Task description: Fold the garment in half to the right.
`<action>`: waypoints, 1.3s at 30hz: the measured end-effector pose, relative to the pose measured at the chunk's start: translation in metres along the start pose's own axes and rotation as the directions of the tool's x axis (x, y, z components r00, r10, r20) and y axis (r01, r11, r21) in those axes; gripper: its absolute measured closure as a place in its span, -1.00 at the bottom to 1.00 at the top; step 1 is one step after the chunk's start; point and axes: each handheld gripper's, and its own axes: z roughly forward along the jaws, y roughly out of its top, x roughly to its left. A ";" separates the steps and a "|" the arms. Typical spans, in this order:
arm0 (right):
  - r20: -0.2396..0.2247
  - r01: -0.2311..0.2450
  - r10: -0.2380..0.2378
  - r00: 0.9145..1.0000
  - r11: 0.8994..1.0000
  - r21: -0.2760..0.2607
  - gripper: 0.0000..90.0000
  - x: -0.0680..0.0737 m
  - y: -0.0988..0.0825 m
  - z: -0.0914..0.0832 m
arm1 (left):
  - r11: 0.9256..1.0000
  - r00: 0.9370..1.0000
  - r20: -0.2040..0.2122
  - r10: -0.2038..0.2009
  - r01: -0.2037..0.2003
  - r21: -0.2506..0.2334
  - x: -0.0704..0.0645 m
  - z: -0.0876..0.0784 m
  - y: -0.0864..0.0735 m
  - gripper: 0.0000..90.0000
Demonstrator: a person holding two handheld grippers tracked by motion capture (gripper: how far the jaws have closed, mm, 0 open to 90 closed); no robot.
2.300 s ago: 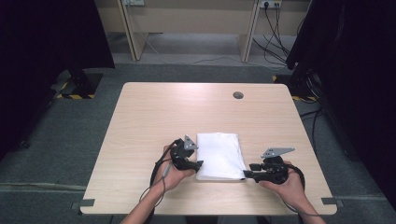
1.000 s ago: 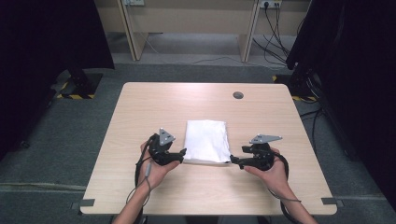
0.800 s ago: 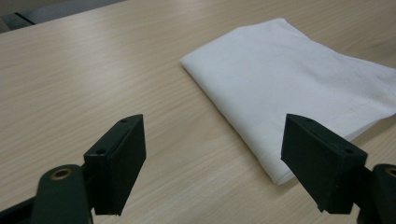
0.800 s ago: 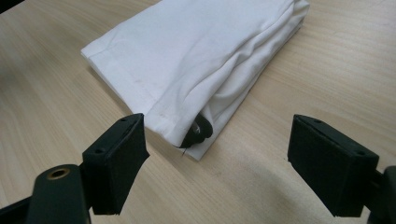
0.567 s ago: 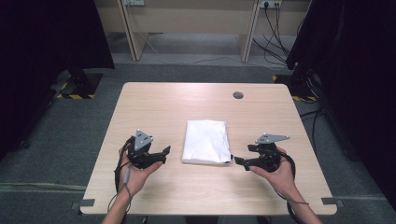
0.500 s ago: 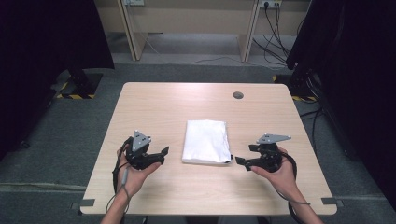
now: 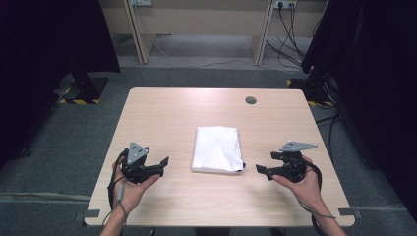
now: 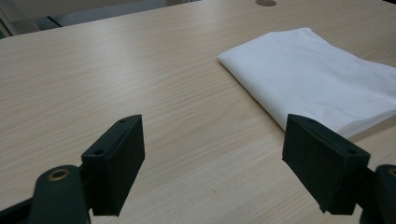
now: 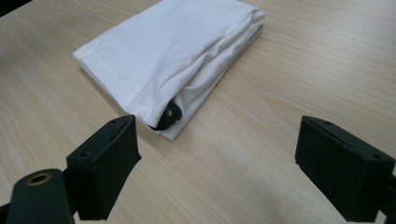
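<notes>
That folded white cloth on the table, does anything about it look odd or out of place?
Mostly tidy: the folded white cloth lies flat on the table. One oddity: a small black piece pokes out between the layers at the corner nearest the right gripper. What it is I cannot tell.

Left gripper (image 8: 212, 168) hovers low over the wooden table (image 8: 116, 79), jaws standing wide apart with nothing but bare wood between them. Beyond the right-hand jaw lies a folded white cloth (image 8: 313, 79), flat on the table and clear of it. A dark round hole (image 8: 265, 3) sits at the far edge.
</notes>
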 end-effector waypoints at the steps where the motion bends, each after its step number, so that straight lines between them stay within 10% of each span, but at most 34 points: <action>1: 0.001 -0.002 0.002 1.000 1.000 -0.001 -0.70 -0.001 0.000 -0.001 | 1.000 1.000 -0.002 -0.004 0.004 0.000 0.001 -0.001 0.000 -0.55; 39: 0.042 -0.006 0.008 0.999 0.999 -0.044 -0.73 -0.015 -0.019 -0.047 | 0.998 0.998 -0.032 -0.057 0.056 -0.024 0.024 -0.038 -0.029 -0.56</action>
